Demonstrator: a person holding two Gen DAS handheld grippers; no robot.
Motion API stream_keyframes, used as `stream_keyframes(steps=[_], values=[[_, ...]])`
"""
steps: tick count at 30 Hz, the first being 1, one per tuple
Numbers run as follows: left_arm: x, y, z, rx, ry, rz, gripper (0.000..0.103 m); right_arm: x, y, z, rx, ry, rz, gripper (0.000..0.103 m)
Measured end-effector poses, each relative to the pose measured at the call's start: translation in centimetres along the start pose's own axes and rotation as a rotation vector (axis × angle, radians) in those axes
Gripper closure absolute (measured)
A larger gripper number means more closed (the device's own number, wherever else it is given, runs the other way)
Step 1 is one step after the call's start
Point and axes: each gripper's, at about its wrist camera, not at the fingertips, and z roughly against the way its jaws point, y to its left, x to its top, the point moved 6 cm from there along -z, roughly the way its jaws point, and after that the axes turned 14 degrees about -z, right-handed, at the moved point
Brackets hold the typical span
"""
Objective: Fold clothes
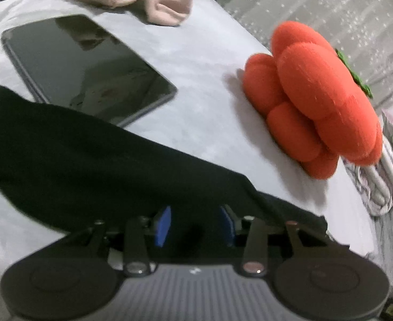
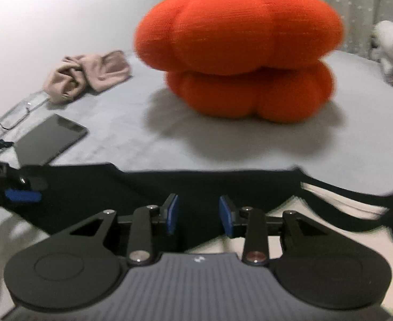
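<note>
Looking thru left wrist cam: left gripper (image 1: 195, 223) part open, pads clear of black garment (image 1: 76, 155) spread under it near bed (image 1: 201, 99) front edge; tablet (image 1: 84, 64) beyond, pumpkin cushion (image 1: 316, 101) by right edge. Right wrist cam: right gripper (image 2: 199, 215) part open, nothing held, over garment's (image 2: 196, 187) edge; beige cloth (image 2: 89, 75) far left.
</note>
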Motion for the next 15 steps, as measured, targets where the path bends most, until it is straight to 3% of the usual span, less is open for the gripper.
stream_keyframes(steps=[6,15], values=[[-0.7,-0.6,-0.1,0.037,0.017,-0.032,0.060,-0.7,-2.3,1.2,-0.013,0.028,-0.057,0.065],[-0.3,-0.8,-0.2,0.052,-0.003,-0.038,0.060,0.7,1.5,-2.7,0.040,0.033,0.012,0.059]])
